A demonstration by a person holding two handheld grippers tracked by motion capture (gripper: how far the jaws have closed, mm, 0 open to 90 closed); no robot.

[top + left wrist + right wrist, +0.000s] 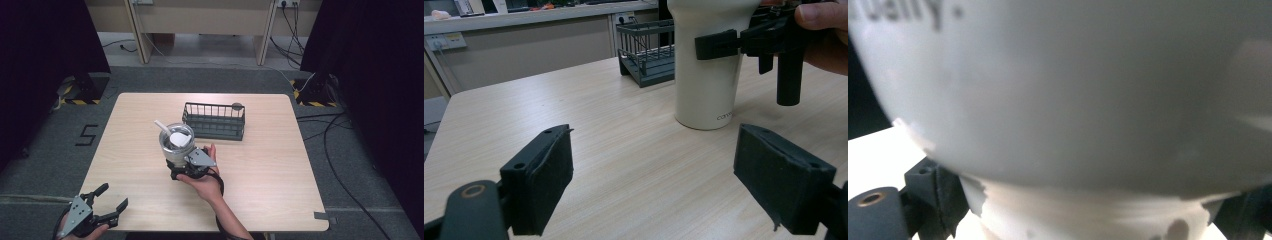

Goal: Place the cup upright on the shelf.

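Observation:
A tall white cup (176,145) stands on the wooden table (270,170) near its middle, with a white stick (162,126) leaning out of its mouth. My right gripper (176,161) is shut on the cup from the near side, held by a hand. In the left gripper view the cup (706,85) rests its base on the table, and one black jaw of the right gripper (719,44) presses its side. The cup's wall (1073,100) looms close in the right gripper view. My left gripper (114,196) is open at the table's near left corner, holding nothing (664,175).
A dark wire basket (215,122) stands just behind the cup, right of centre, with a small round grey thing (237,106) at its back right corner. The basket (649,55) also appears behind the cup in the left gripper view. Cables run on the floor at right.

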